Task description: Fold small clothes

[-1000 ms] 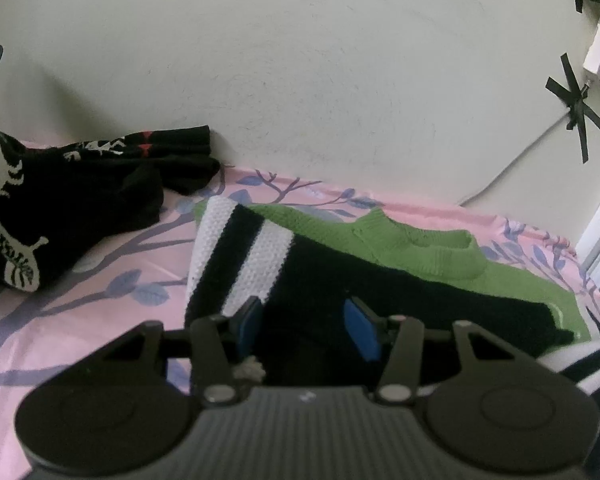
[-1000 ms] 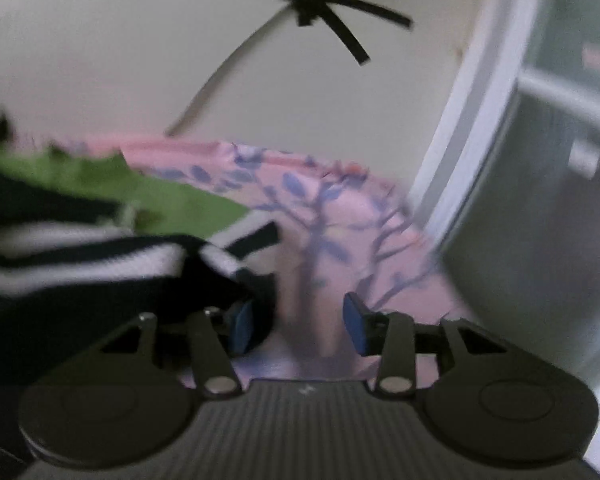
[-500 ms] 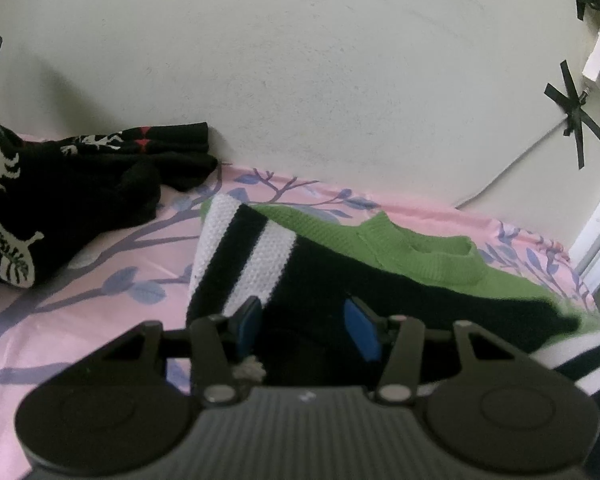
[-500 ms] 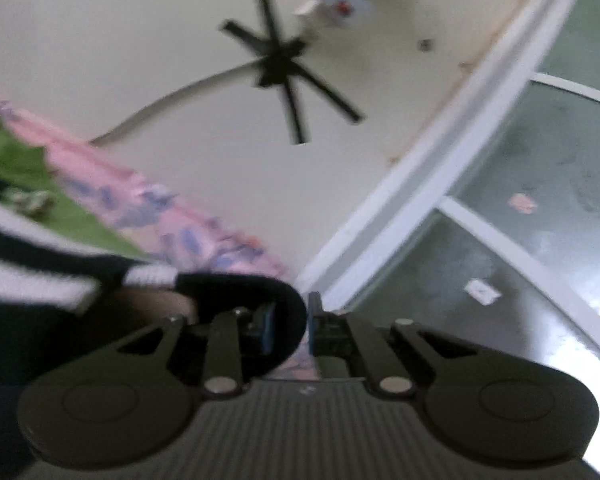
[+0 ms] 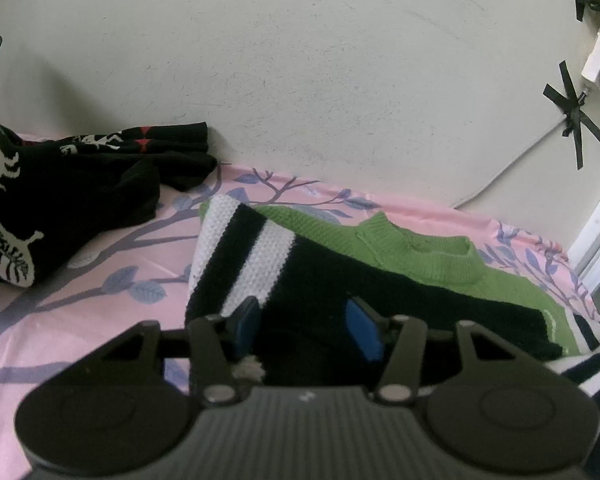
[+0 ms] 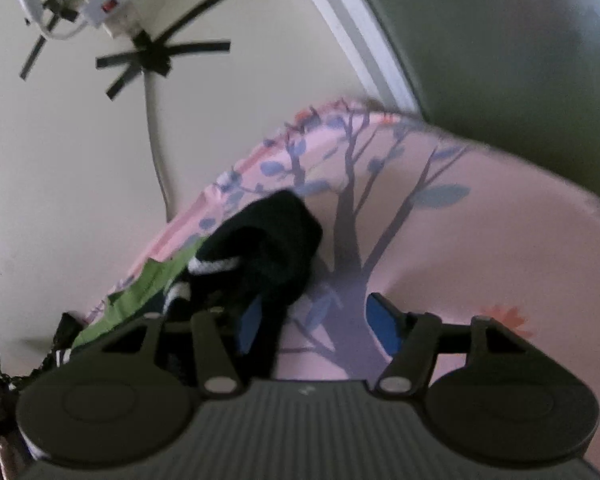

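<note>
A small knitted sweater (image 5: 380, 264), green with black and white stripes, lies on a pink bedsheet (image 5: 80, 280) printed with purple branches and blue leaves, toward the sheet's far edge where it meets the cream wall (image 5: 320, 80). Its green collar faces the wall and one striped sleeve is folded across the black front. The left gripper (image 5: 306, 326) hovers low over that black front with its blue-padded fingers (image 5: 364, 332) spread apart and nothing between them. The right gripper (image 6: 316, 324) is also wide open; the bunched black sleeve end (image 6: 268, 248) of the sweater sits against its left pad without being clamped, and the sheet shows between the fingers. A heap of black clothing with white and red print (image 5: 52, 192) lies at the sheet's far left edge, against the wall and apart from the sweater. On the wall a grey cable (image 6: 156, 152) is fixed with crossed black tape (image 6: 156, 56) below a white power strip (image 6: 108, 12).
</note>
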The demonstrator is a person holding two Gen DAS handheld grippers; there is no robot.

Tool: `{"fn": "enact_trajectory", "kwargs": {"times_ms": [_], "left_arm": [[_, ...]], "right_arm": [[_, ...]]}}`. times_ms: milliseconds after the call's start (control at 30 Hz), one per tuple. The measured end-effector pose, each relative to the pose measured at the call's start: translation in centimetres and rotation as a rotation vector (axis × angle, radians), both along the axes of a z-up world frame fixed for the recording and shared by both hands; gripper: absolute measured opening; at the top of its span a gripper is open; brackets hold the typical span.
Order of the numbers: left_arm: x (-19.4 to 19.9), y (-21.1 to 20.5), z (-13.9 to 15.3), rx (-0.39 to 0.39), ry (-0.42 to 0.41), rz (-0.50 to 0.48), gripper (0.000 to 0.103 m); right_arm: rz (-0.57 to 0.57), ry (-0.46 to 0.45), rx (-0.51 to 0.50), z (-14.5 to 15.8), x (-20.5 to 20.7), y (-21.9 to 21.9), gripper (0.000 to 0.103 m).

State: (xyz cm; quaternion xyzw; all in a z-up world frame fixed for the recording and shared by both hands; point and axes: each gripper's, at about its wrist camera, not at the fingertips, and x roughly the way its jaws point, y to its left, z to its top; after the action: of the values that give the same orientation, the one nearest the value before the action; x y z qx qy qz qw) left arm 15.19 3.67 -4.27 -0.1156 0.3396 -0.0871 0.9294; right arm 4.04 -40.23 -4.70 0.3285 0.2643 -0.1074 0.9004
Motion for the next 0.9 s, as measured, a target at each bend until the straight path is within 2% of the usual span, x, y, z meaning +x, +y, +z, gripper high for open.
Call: {"fn": "enact_trajectory", "kwargs": {"times_ms": [133,200,267,333,367,400,500,533,567,600,633,667,733,800,833,900], "left_arm": [[0.0,0.0,0.0,-0.006,0.000,-0.002,0.052],[0.1,0.0,0.0,-0.005,0.000,-0.004,0.053],[0.1,-0.1,0.0,-0.005,-0.001,-0.005,0.054],[0.1,0.0,0.0,-0.009,0.000,-0.005,0.054],[0.1,0.1,0.0,-0.013,0.000,-0.005,0.054],[0.1,0.1,0.0,-0.017,0.001,-0.005,0.054],[0.1,0.1,-0.1,-0.015,0.000,-0.004,0.055],[0.1,0.0,-0.1,-0.012,0.000,-0.005,0.055],[0.1,-0.1,-0.1,-0.009,-0.001,-0.005,0.055],[0.1,-0.1,-0.1,-0.007,-0.001,-0.005,0.056],[0.1,0.0,-0.1,-0.009,-0.001,-0.005,0.056],[0.1,0.0,-0.1,-0.011,-0.001,-0.005,0.056],[0.0,-0.1,-0.1,-0.008,-0.001,-0.005,0.056],[0.0,-0.1,-0.1,-0.005,-0.002,-0.005,0.056],[0.0,0.0,-0.1,-0.006,-0.001,-0.006,0.056],[0.0,-0.1,-0.1,-0.008,-0.001,-0.005,0.056]], "right_arm": [[0.050,-0.027,0.024,0.4,1.8,0.6,0.050],[0.083,0.015,-0.058,1.0,2.4,1.7,0.041],[0.114,0.065,-0.088,0.8,3.1,2.3,0.000],[0.111,0.073,-0.154,1.2,3.2,2.5,0.000],[0.099,0.078,-0.224,1.7,3.0,2.7,0.000],[0.061,0.089,-0.341,2.6,2.8,2.8,0.000],[-0.095,0.137,-0.817,5.2,3.0,2.6,0.000],[-0.159,0.175,-1.004,5.5,3.4,2.3,0.000],[-0.207,0.217,-1.131,5.6,3.7,1.8,0.000],[-0.211,0.233,-1.123,6.1,3.6,1.1,0.000],[-0.180,0.198,-0.998,7.1,2.9,0.1,0.002],[-0.136,0.138,-0.847,7.9,1.9,-0.5,0.008],[-0.055,0.026,-0.553,8.3,-0.1,-1.2,0.009],[-0.017,-0.048,-0.301,7.1,-1.4,-1.5,0.036],[0.000,-0.061,-0.224,6.0,-1.6,-1.2,0.053],[0.039,-0.038,-0.146,3.8,-1.0,-0.2,0.051]]}}
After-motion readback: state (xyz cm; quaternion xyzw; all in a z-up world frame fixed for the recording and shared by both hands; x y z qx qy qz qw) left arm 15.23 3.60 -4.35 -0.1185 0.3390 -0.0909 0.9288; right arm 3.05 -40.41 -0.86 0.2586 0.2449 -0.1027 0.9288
